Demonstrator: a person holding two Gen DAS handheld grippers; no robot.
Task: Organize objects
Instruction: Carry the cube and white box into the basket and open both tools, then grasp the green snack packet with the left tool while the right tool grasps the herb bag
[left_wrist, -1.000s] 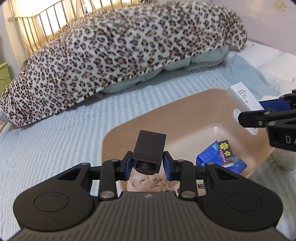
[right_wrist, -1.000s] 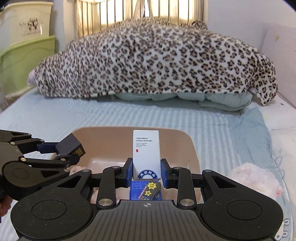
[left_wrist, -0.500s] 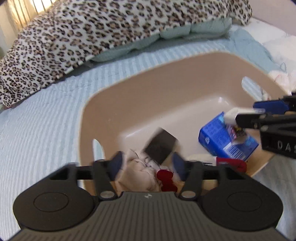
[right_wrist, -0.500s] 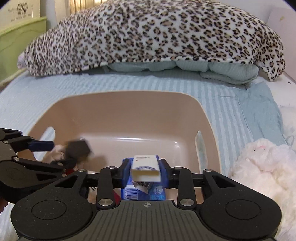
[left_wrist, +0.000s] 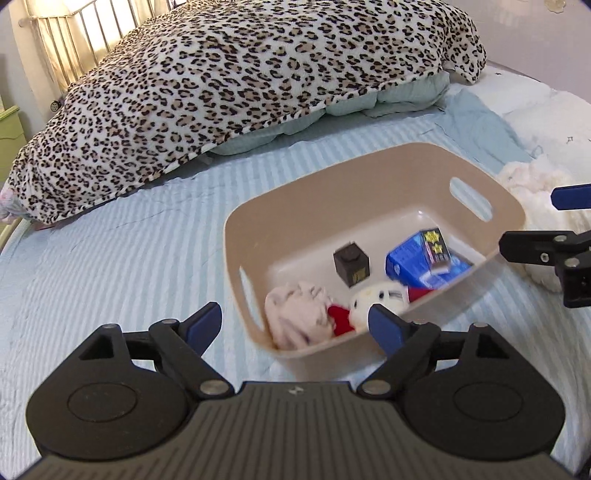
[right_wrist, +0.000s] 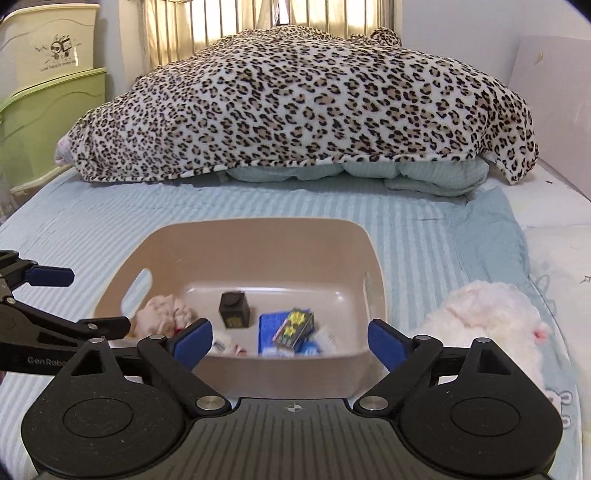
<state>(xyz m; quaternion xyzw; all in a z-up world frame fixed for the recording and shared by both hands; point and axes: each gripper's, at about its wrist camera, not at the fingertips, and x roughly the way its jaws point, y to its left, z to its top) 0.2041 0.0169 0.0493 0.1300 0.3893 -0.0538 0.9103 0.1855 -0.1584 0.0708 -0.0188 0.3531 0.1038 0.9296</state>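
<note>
A second earlier we had gripped a dark cube in our left gripper (left_wrist: 295, 325) and a white box in our right gripper (right_wrist: 290, 339). Now both pairs of jaws stood wide apart with nothing between them, and both tools hung back from the beige basket (left_wrist: 369, 166) rather than over it.

The black cube (left_wrist: 351, 263) lay on the basket floor, tilted, with a round stud on its top face and a small gold mark on one side. Just beside it lay the blue carton (left_wrist: 413, 264), and on that carton rested a small dark box with yellow stars (left_wrist: 436, 247). At the near wall sat a crumpled pinkish cloth (left_wrist: 299, 314) touching a white plush with a red bow (left_wrist: 376, 299). The white box we could not clearly pick out; something pale showed beside the carton in the right wrist view, too blurred to name.

We counted one basket, one cube, one blue carton, one starred box, one cloth and one plush inside it. Outside, a fluffy white toy (right_wrist: 491, 317) lay on the striped blue bed (left_wrist: 129, 251) just beside the basket, and one leopard blanket (right_wrist: 303, 107) covered the pillows behind.
</note>
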